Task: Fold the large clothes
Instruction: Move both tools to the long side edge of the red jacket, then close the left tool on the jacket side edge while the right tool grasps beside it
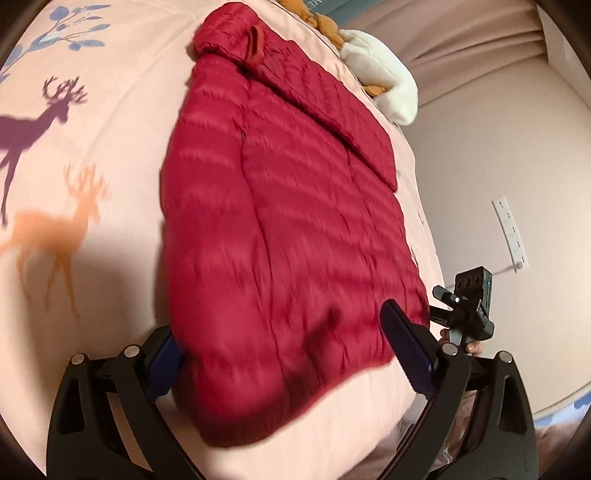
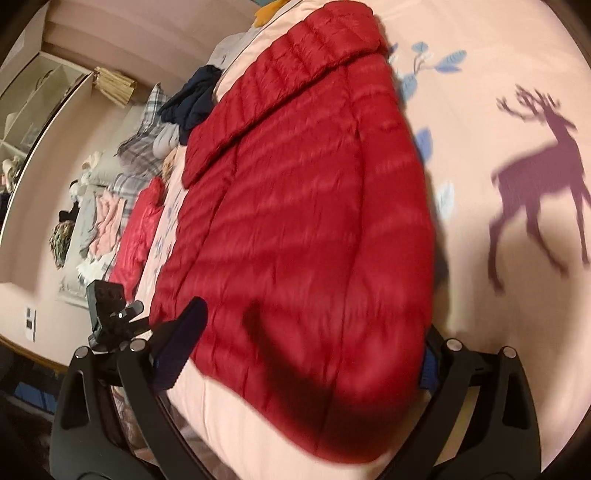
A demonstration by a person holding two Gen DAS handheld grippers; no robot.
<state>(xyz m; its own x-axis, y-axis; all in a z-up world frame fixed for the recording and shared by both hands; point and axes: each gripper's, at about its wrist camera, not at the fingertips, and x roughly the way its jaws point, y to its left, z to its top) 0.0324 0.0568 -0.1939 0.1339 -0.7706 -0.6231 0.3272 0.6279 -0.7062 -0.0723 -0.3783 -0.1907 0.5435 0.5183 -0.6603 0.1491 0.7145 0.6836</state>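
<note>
A puffy red jacket [image 1: 288, 229] is spread flat on the pink bed [image 1: 122, 122], one sleeve folded across its front.

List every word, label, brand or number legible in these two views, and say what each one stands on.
None can be read.
Teal item at the top edge of the left wrist view: pale letters, cut off by the frame and blurred, unreadable.
Red puffer jacket: no label or brand showing.
Pink bedspread: deer and leaf prints only, no words.
White wall socket strip: no readable markings.
</note>
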